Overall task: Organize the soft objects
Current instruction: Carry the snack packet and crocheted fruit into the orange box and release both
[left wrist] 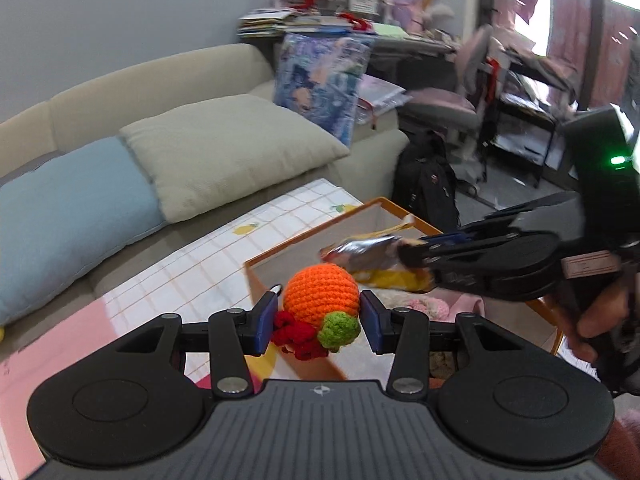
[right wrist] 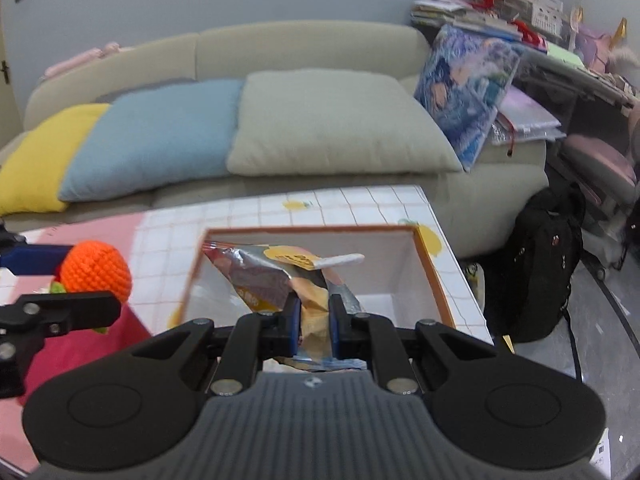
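Observation:
My left gripper [left wrist: 319,317] is shut on an orange crocheted ball [left wrist: 322,294] with a green leaf and red trim, held near the left edge of the orange-rimmed storage box [left wrist: 280,249]. In the right wrist view the same ball [right wrist: 96,271] shows at the left, between the left gripper's fingers. My right gripper [right wrist: 313,322] is shut on a crinkled silver and yellow snack bag [right wrist: 276,276], held over the open box [right wrist: 434,280]. From the left wrist view that bag [left wrist: 368,254] hangs above the box, with the right gripper [left wrist: 408,258] coming in from the right.
The box stands on a table with a white checked cloth [right wrist: 352,204]. Behind it is a beige sofa with yellow [right wrist: 36,160], blue [right wrist: 156,140] and beige [right wrist: 328,120] cushions. A black backpack [right wrist: 544,268] sits on the floor to the right. Pink soft things [left wrist: 432,306] lie inside the box.

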Available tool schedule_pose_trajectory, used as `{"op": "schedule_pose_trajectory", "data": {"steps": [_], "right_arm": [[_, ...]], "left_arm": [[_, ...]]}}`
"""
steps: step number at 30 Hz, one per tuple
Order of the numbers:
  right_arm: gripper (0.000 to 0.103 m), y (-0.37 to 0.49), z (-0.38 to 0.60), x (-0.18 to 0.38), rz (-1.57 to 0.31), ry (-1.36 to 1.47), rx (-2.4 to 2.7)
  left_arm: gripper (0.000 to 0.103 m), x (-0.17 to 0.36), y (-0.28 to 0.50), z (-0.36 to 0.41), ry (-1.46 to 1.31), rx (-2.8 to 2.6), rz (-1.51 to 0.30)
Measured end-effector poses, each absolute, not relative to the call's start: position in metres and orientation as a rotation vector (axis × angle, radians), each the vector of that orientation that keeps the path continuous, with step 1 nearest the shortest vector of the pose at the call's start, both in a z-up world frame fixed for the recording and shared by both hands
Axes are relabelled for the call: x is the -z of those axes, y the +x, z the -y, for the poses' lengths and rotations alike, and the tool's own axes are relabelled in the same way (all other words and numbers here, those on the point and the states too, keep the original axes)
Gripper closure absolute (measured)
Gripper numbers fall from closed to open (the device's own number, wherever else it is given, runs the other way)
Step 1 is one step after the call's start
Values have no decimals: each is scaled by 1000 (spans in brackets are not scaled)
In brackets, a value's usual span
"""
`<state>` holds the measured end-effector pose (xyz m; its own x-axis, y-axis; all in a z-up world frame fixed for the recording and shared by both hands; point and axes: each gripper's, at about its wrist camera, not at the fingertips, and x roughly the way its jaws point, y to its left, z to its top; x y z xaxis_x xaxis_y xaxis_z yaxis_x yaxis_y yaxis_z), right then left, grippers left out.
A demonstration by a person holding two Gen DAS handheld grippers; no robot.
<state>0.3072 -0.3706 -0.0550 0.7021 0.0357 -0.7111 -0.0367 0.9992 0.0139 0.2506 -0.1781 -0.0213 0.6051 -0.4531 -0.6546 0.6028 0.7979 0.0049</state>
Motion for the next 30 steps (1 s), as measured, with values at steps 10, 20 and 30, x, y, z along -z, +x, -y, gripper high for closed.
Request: {"op": "schedule_pose_trajectory", "data": {"steps": [10,20,30], "right_arm": [[90,348,381,103,-907,-133,-55],[84,347,405,127,-970,-41,-33],[71,316,402,105,-851,-79,-52]], "left_arm": [[52,45,275,211,350,679,-736],[52,70,290,239,493,697,-781],[52,88,288,241,455,684,-847]]}}
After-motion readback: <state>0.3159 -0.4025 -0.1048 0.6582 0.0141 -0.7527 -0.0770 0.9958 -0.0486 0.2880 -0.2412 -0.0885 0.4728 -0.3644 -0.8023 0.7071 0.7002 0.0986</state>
